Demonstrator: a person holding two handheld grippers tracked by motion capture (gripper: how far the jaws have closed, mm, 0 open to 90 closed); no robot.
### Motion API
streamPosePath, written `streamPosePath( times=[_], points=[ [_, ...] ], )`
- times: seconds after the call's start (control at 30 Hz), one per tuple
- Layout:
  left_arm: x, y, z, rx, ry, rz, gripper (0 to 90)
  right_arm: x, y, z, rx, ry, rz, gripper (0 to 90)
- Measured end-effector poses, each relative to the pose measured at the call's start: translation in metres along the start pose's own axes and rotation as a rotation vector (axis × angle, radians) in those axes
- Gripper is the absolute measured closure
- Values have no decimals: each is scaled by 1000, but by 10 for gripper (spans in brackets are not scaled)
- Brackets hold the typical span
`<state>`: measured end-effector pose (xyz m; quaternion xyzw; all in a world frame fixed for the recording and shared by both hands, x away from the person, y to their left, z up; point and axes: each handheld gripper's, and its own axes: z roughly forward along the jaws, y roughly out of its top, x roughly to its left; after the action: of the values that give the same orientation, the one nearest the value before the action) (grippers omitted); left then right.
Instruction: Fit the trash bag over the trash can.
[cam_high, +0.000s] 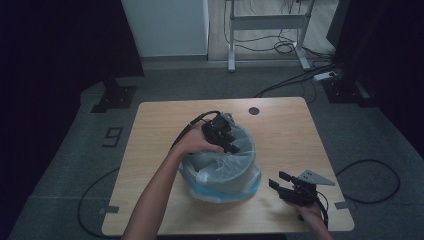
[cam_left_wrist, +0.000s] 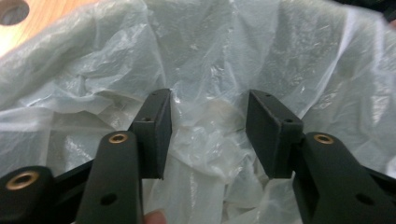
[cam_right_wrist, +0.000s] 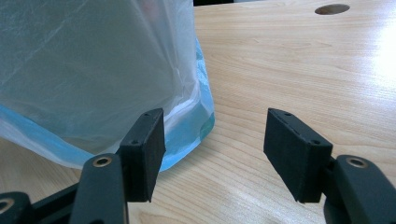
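A small grey bin (cam_high: 220, 172) lined with a clear plastic bag (cam_high: 240, 142) stands in the middle of the wooden table (cam_high: 290, 135). A bluish layer of plastic (cam_right_wrist: 189, 140) shows around the bin's base. My left gripper (cam_high: 231, 145) reaches over the bin's rim from the far left and points into the liner. Its jaws stand apart with crumpled bag (cam_left_wrist: 210, 46) film lying between and behind them, and the pads do not press on it. My right gripper (cam_high: 277, 179) rests low near the table's front right, beside the bag (cam_right_wrist: 93, 60), open and holding nothing.
A round cable hole (cam_high: 254, 110) sits near the table's far edge. Black cables trail across the floor to the right and behind. A white desk frame (cam_high: 267, 22) and a dark stand (cam_high: 115, 95) are beyond the table.
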<state>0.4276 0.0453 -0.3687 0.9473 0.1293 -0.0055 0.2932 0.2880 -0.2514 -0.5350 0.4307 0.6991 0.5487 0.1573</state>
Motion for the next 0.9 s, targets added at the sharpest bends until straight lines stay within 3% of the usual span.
streamPosePath(
  times=[0.2,0.43,0.63,0.9],
  points=[
    [-3,-8,-32,-107,10,-1,473,0,0,0,2,-1,0,378],
    [2,-26,-51,-110,42,-39,475,2,-1,2,9,2,-7,378],
    [6,-42,-49,-28,65,-60,501,2,-1,4,15,2,-7,378],
    [9,-44,-39,64,90,-88,556,1,-2,4,15,-1,-8,379]
  ],
)
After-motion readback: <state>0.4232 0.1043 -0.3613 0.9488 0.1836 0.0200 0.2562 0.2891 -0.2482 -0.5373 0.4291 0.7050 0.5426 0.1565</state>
